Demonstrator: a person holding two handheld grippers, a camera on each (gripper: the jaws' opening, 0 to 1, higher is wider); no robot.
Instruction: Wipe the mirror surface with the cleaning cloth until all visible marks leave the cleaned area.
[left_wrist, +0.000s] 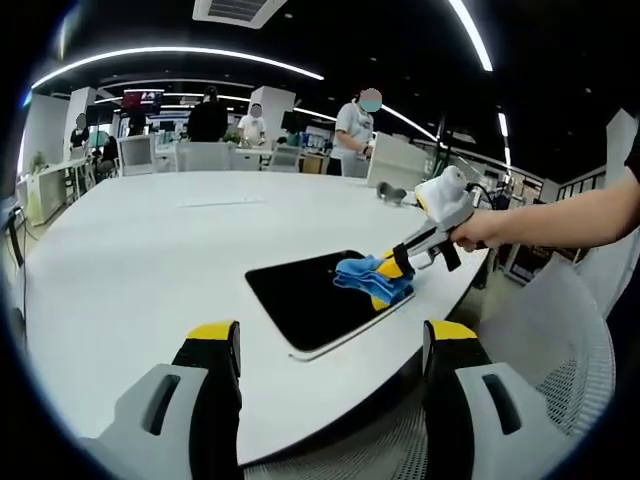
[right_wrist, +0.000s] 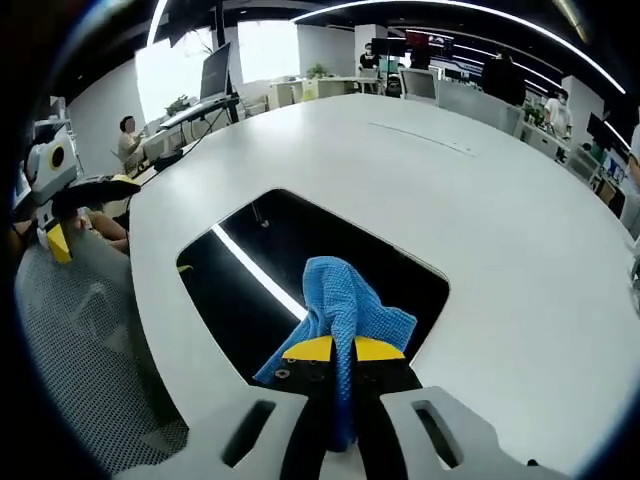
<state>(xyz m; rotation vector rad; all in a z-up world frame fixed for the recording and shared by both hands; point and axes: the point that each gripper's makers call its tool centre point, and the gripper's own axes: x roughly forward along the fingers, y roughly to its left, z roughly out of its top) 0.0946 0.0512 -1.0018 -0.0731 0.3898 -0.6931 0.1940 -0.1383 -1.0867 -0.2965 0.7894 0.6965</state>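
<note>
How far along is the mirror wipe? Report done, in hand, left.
Done: the right gripper has the blue cloth clamped and pressed on the mirror. In hand: wiping near its edge. Left: I can't tell what marks remain on the dark glass. The left gripper is open, off the table.

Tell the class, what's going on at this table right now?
A person is wiping a mirror lying flat on a white table. The right gripper is shut on a blue cleaning cloth and presses it on the glass. The left gripper is open, holding nothing, short of the table.
</note>
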